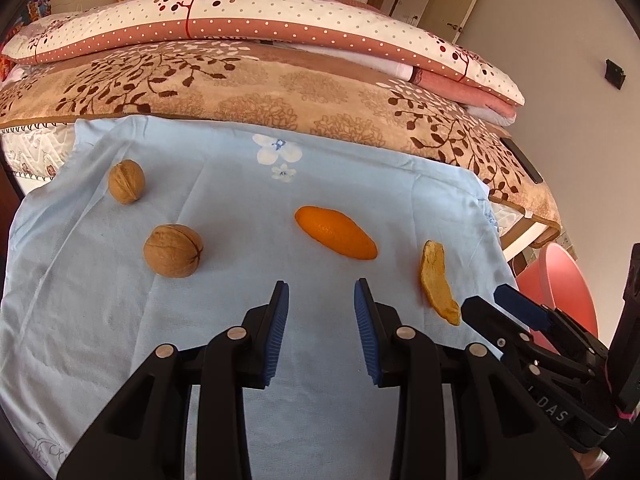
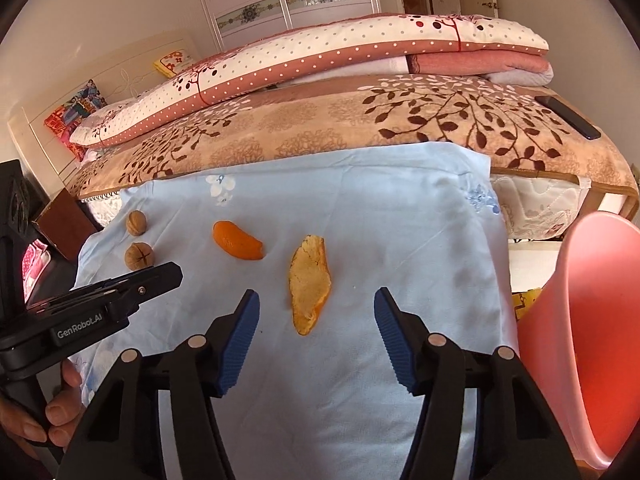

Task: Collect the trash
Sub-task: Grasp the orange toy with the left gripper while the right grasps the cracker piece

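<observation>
Two walnuts [image 1: 173, 250] [image 1: 126, 181] lie on the left of a light blue cloth [image 1: 120, 340]. An orange peel piece [image 1: 335, 232] lies skin up in the middle, and a second peel [image 1: 438, 282] lies pith up to its right. My left gripper [image 1: 321, 294] is open and empty, just short of the orange peel. In the right wrist view the pith-up peel [image 2: 309, 282] lies just ahead of my open, empty right gripper [image 2: 317, 300]. The skin-up peel [image 2: 237, 241] and the walnuts [image 2: 139, 256] [image 2: 136, 223] sit further left. A pink bin [image 2: 588, 340] stands at the right.
The cloth [image 2: 400, 240] covers the near edge of a bed with a brown leaf blanket [image 2: 320, 128] and folded quilts [image 2: 320, 56] behind. A dark phone [image 2: 568, 117] lies on the blanket at right. The pink bin also shows in the left wrist view [image 1: 560, 284].
</observation>
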`<action>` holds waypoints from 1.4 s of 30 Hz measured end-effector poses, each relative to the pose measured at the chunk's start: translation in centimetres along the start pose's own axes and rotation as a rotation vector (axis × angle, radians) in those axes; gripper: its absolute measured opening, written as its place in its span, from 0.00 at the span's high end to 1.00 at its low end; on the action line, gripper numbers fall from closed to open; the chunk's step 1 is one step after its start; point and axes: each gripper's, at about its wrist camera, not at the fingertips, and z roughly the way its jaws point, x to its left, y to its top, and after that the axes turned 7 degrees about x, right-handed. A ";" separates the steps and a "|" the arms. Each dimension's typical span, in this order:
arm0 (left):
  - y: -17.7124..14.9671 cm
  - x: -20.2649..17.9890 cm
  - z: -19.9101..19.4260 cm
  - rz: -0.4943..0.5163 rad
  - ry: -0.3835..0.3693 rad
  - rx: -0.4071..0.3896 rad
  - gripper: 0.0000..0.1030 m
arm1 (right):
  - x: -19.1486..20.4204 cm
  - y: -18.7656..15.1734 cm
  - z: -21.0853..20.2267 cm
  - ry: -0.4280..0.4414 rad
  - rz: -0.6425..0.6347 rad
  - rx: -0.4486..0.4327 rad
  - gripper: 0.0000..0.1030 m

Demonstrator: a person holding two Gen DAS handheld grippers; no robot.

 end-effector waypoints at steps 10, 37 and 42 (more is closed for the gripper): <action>1.1 -0.3 0.1 0.016 0.010 0.006 0.67 | 1.4 1.2 3.9 -0.068 -0.057 0.097 0.55; 7.0 -1.0 5.8 -0.312 0.033 0.189 0.67 | -0.1 -1.1 2.6 0.006 0.011 0.065 0.83; 7.3 -1.9 6.2 -0.291 0.089 0.191 0.67 | -0.3 -1.1 2.7 0.017 0.018 0.069 0.83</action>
